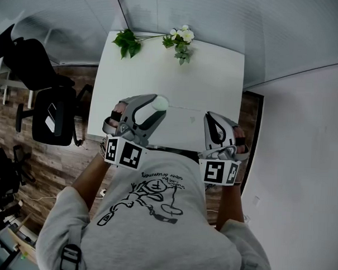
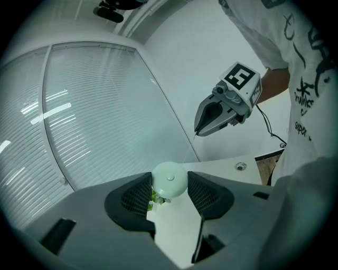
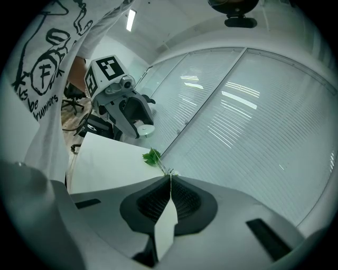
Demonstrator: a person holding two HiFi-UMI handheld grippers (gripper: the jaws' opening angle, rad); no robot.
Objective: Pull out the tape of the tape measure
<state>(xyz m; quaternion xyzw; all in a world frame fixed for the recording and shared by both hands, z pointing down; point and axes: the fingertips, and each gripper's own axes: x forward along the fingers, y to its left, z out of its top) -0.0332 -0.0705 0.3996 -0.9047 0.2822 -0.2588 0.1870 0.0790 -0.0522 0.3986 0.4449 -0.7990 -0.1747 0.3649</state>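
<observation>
The round tape measure (image 2: 169,179) is clamped in the left tongs (image 2: 170,184) above the table (image 1: 160,81). Its thin tape (image 2: 188,148), barely discernible, is pinched at 1 o'clock by the closed right tongs (image 3: 170,176).

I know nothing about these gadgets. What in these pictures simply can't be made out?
- Thin tape, running from the pale green round tape measure in the left gripper to the right gripper: only a faint line in the left gripper view, with markings too small to read.
- Tape's end: in the right gripper view, hidden between the closed jaws.
- Small round thing on the white table: too small to name in the left gripper view.
</observation>
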